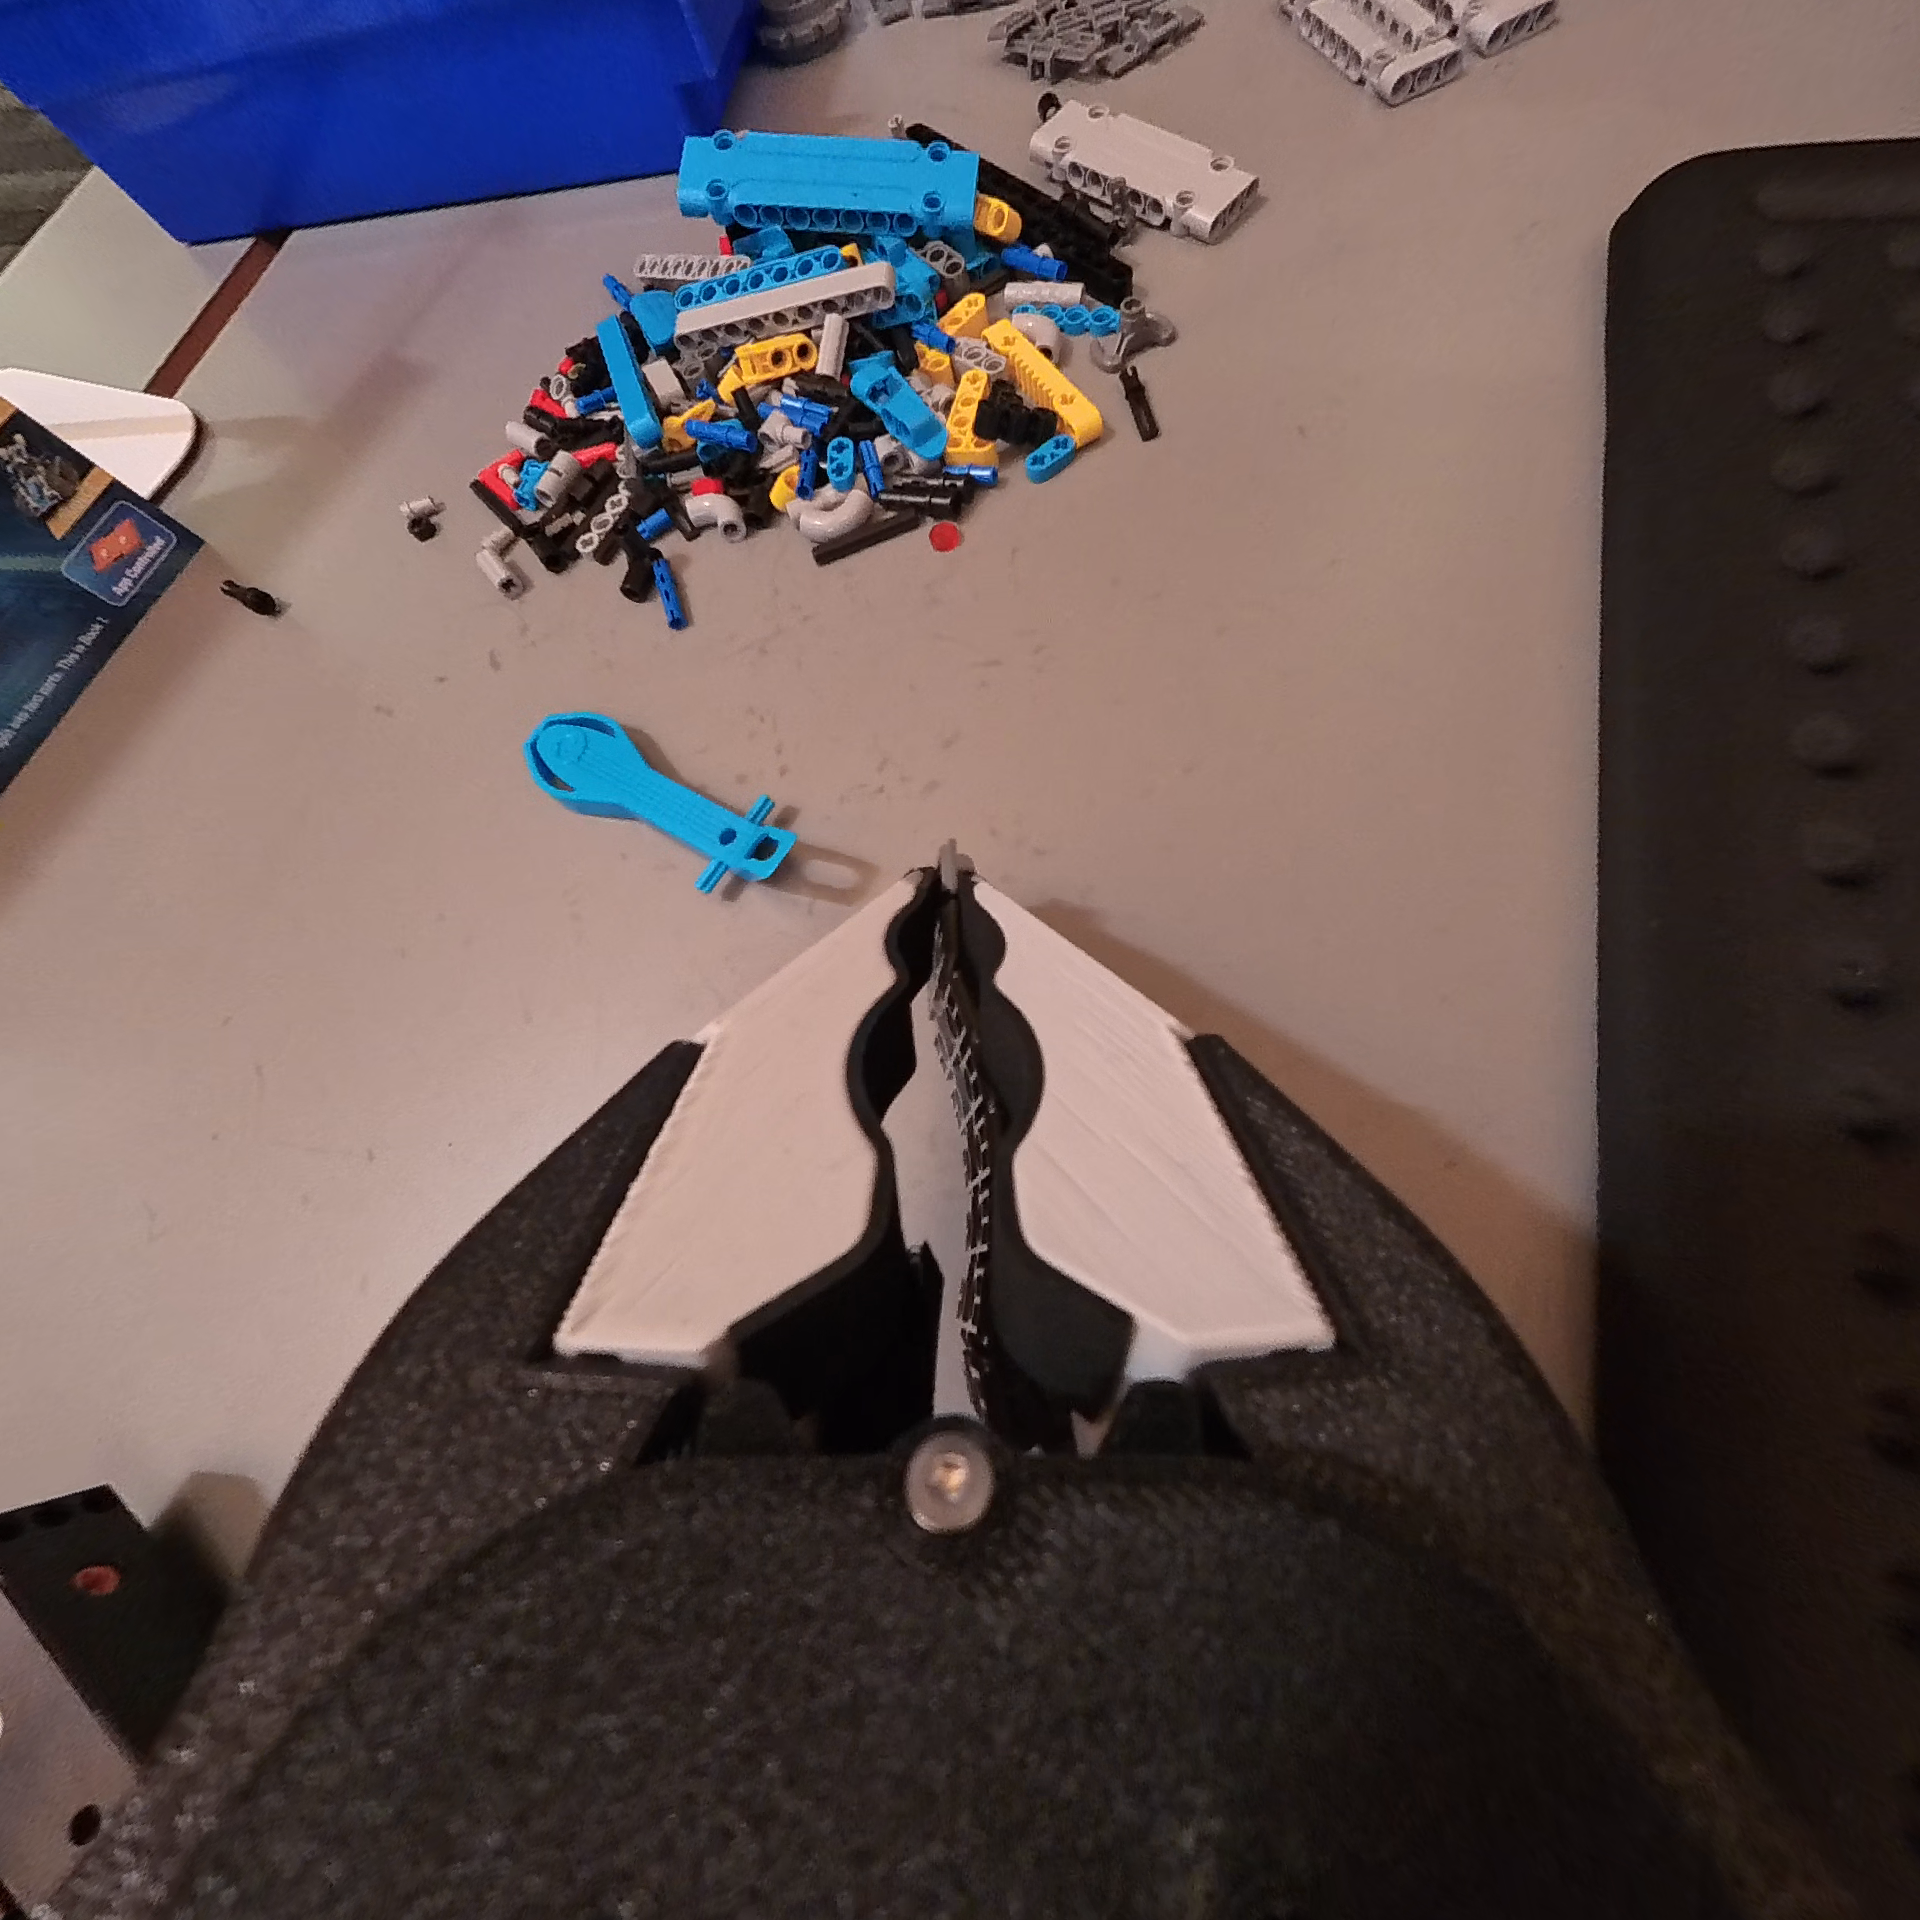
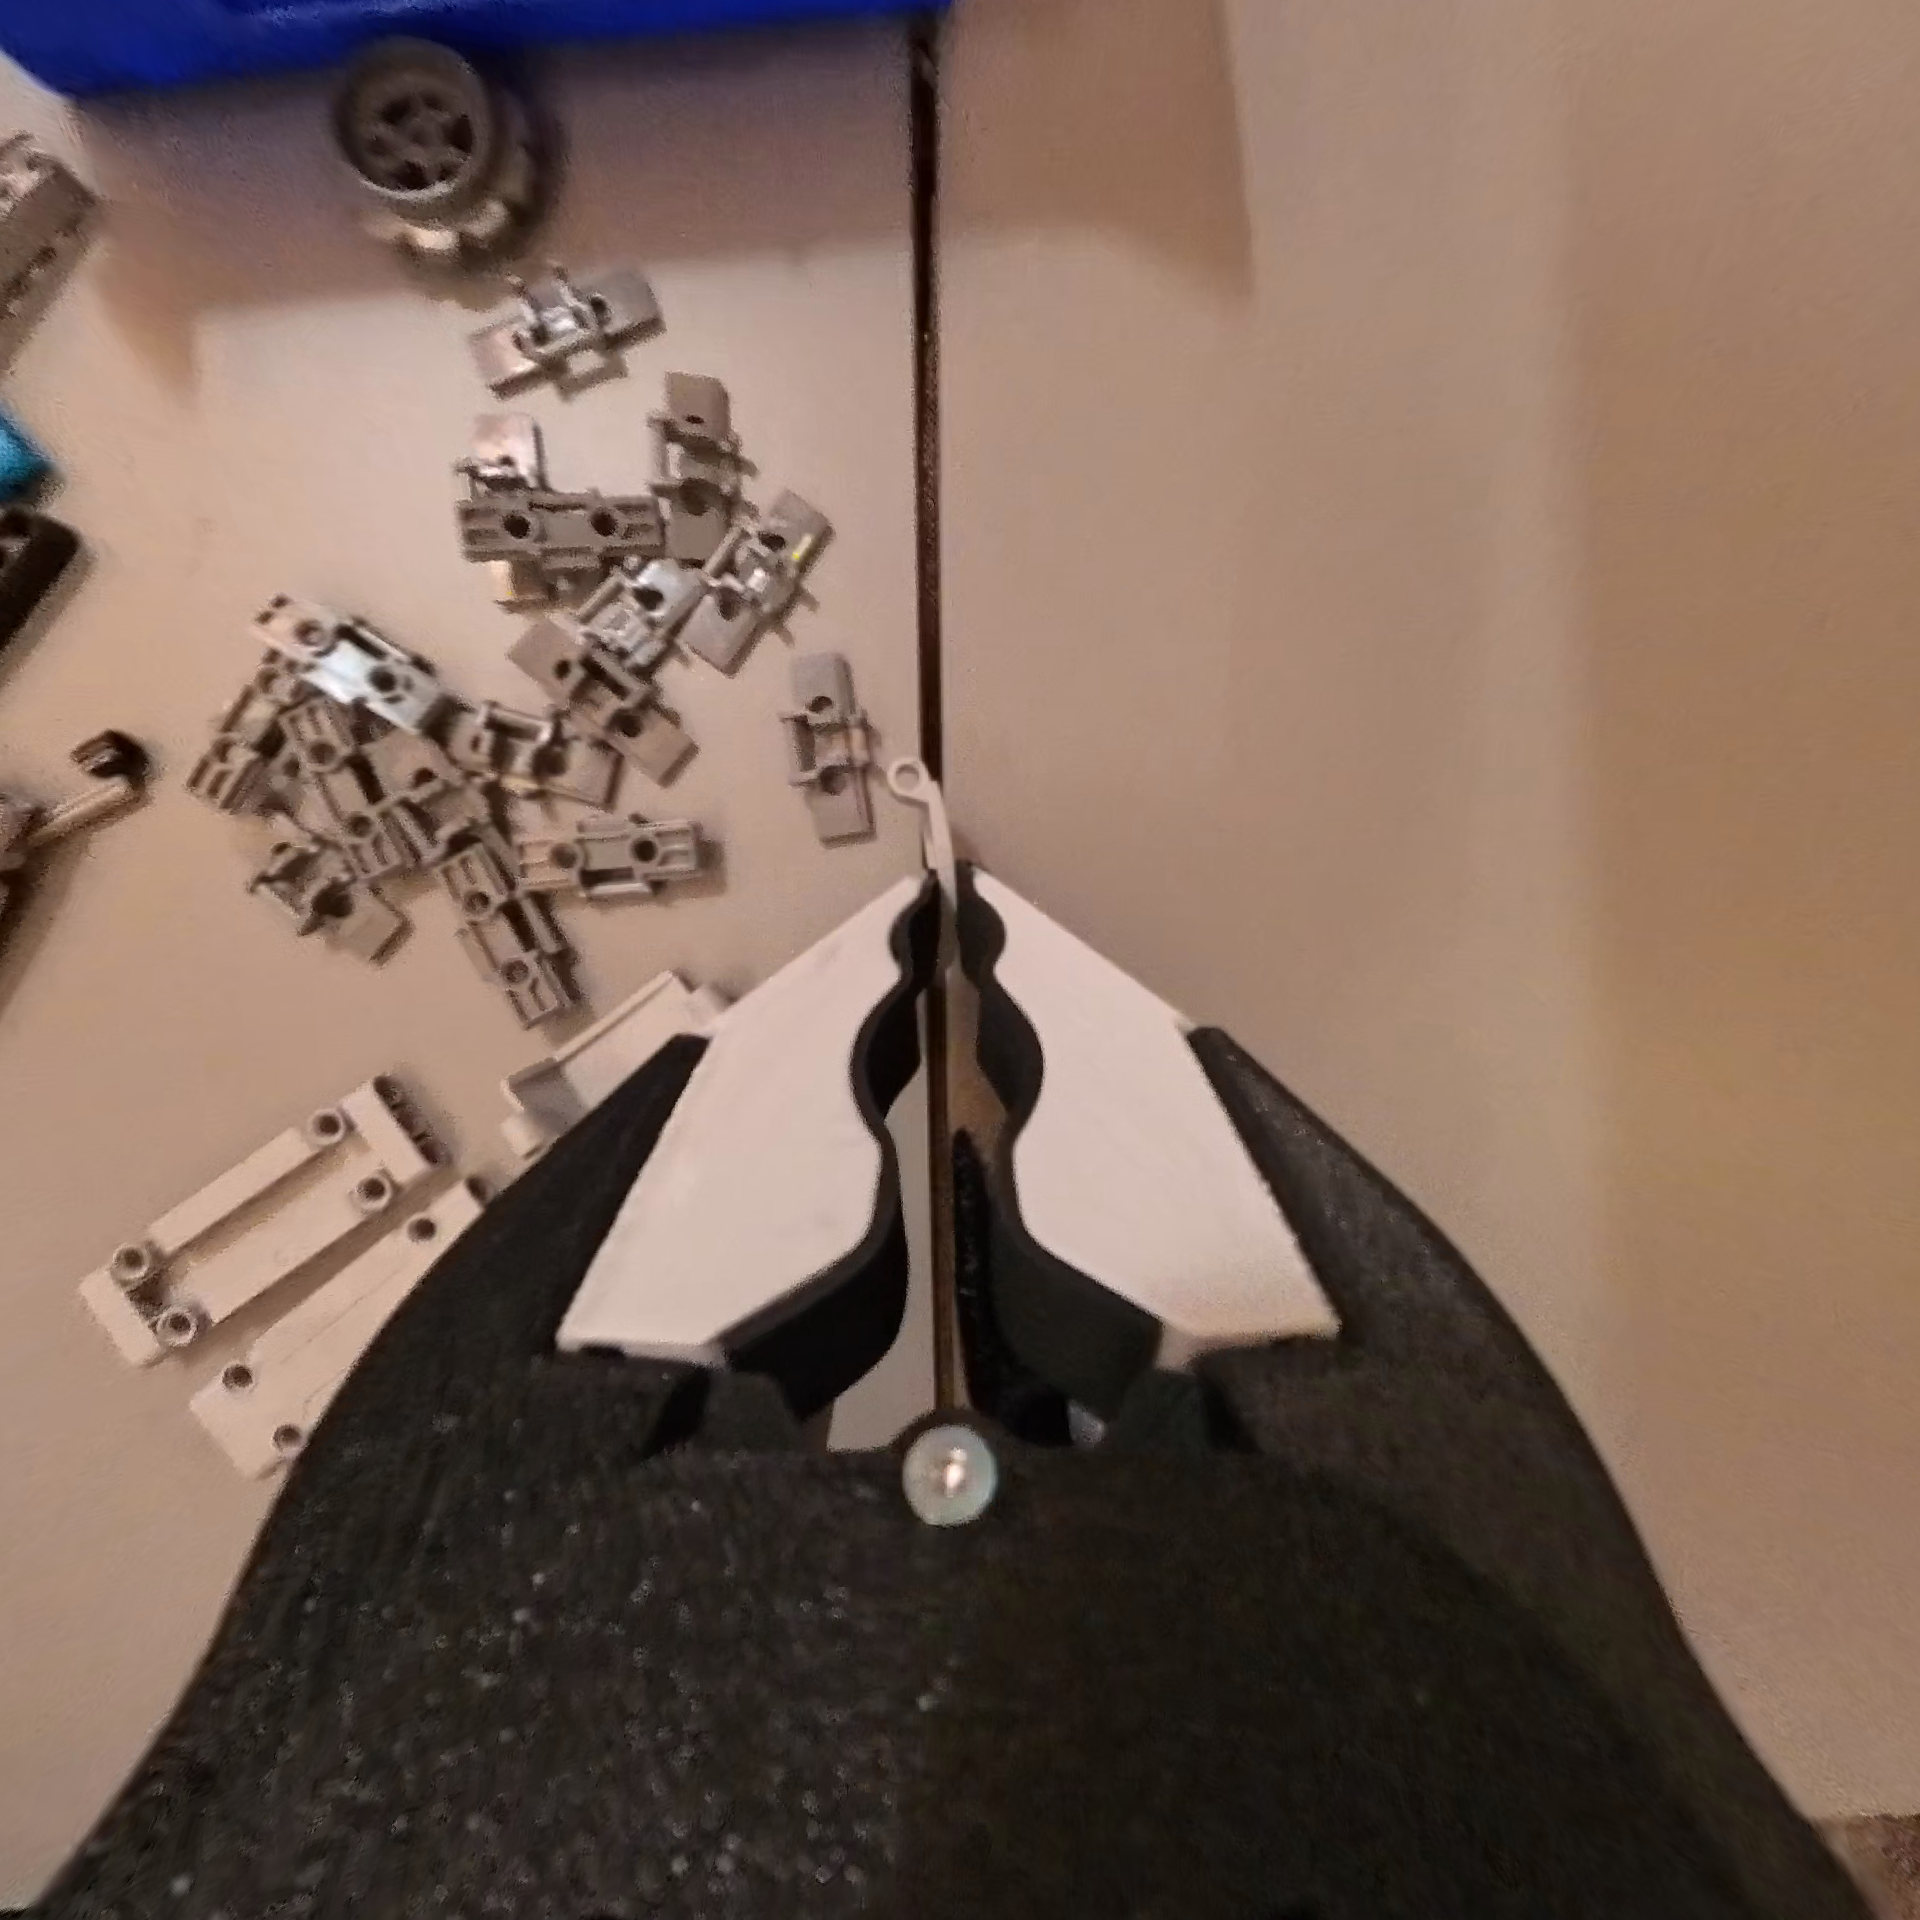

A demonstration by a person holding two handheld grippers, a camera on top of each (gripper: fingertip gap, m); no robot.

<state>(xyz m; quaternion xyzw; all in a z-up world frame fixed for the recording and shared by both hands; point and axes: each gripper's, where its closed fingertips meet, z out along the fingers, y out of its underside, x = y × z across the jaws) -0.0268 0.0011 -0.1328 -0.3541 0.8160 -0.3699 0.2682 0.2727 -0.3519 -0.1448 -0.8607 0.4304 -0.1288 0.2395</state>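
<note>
- Left gripper [image 1: 947,878] is pinching a thin grey piece [image 1: 948,858], near a blue tool [image 1: 649,798].
- Right gripper [image 2: 940,878] is clamping a small grey hooked piece [image 2: 928,805] beside grey track links [image 2: 488,727].

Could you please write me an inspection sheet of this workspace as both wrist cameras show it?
Surface: grey table, scuffed.
Job's things: mixed pile of building-toy pieces; blue spoon-shaped tool lying apart; grey track links scattered; pale beams; wheel.
Clutter: printed booklet, black block.
Grippers: left gripper shut on a thin grey part; right gripper shut on a small pale grey piece.
Cables: nothing seen.
Surroundings: blue bin, black mat.
</note>
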